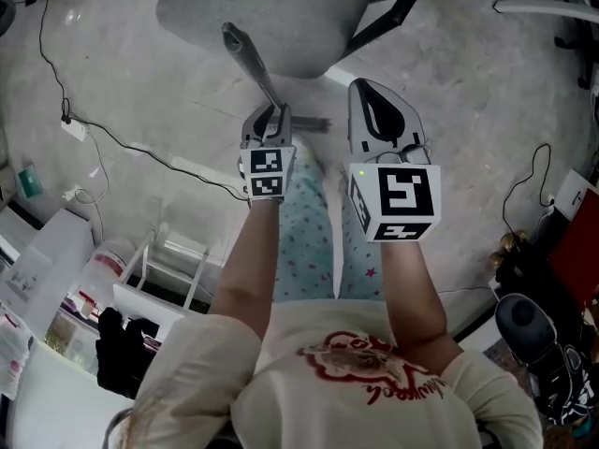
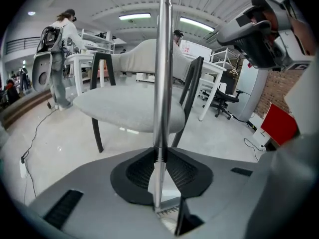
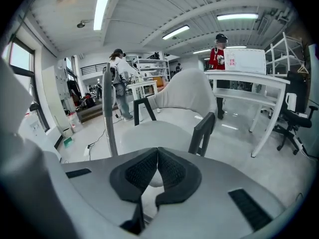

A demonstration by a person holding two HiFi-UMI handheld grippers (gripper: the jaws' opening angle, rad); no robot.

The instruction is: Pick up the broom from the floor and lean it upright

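broom handle (image 2: 163, 59) rises over pale concrete floor (image 1: 140, 82) beside grey chair (image 1: 271, 7).

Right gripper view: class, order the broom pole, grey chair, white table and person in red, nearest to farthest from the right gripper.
1. broom pole, left.
2. grey chair, centre.
3. white table, right.
4. person in red, behind the table.

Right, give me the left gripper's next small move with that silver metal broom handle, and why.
Probably ease the left gripper forward until the silver metal broom handle rests against the grey padded chair. The jaws clamp the handle, it stands near upright, and the chair sits just ahead.
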